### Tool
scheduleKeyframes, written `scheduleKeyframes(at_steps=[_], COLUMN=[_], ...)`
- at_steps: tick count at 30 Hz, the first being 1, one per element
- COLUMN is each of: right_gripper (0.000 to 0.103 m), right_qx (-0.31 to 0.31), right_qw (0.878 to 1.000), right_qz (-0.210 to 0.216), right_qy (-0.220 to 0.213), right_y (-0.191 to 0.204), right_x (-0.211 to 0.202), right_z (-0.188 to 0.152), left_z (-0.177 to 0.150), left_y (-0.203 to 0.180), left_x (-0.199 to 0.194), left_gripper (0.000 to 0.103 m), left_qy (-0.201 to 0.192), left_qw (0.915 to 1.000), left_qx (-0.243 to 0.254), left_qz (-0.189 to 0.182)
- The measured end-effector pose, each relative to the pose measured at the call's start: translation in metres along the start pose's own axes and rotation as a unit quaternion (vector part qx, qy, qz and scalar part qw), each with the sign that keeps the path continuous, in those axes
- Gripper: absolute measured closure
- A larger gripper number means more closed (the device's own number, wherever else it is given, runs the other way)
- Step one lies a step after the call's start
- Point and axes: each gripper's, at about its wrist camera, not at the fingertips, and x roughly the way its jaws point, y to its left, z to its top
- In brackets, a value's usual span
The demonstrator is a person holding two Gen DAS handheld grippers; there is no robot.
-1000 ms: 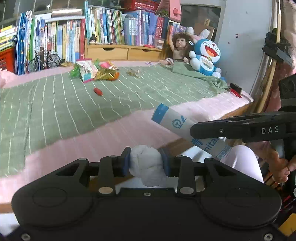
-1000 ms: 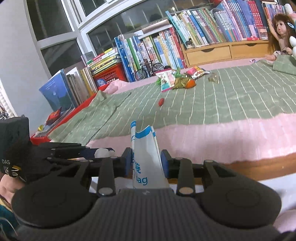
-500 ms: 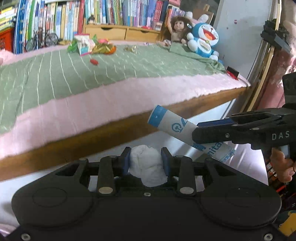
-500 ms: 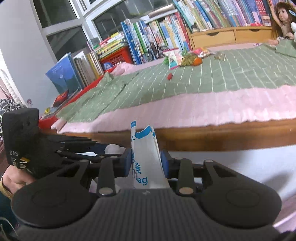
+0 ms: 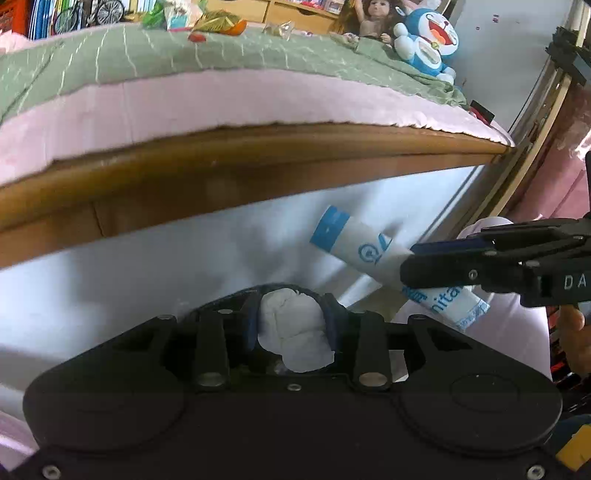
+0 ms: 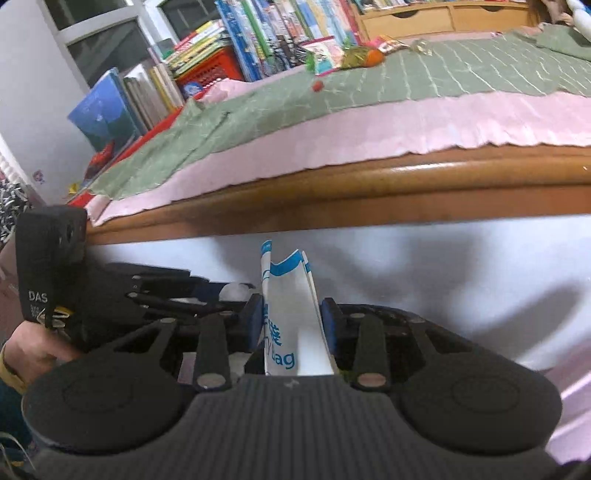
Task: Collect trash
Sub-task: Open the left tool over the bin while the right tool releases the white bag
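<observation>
left claw (image 5: 293,325) clamped on a tissue wad (image 5: 291,332), right claw (image 6: 291,325) clamped on a rolled bag (image 6: 290,314); both below the bed (image 5: 258,155) edge, remaining wrappers (image 6: 347,55) lie up and beyond.

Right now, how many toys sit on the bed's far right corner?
2: a doll at the back edge, and a blue cat plush just right of it. Others may be out of frame.

Soft indoor light, fisheye-warped edges
</observation>
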Motion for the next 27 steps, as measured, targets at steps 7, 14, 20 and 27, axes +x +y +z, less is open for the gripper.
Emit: scheduleKeyframes(at_steps=[7, 14, 20, 27], right_gripper=[0.064, 0.064, 0.064, 0.064], right_qx=[0.008, 0.017, 0.023, 0.02], right_qw=[1.0, 1.0, 1.0, 1.0], right_qz=[-0.007, -0.009, -0.019, -0.022], right_qy=[0.0, 0.001, -0.001, -0.003], right_y=[-0.006, -0.008, -0.013, -0.013], right_x=[0.002, 0.005, 0.004, 0.005], right_z=[0.0, -0.001, 0.001, 0.003], left_z=[0.003, 0.008, 0.012, 0.011], left_y=[0.006, 0.003, 0.006, 0.019], left_x=[0.006, 0.009, 0.009, 0.004], left_gripper=[0.07, 0.052, 0.007, 0.0], left_qy=[0.008, 0.01, 0.003, 0.005], left_qw=[1.0, 0.9999, 0.9998, 0.9984], left_qx=[-0.002, 0.01, -0.005, -0.017], left_qz=[-0.003, 0.008, 0.019, 0.054])
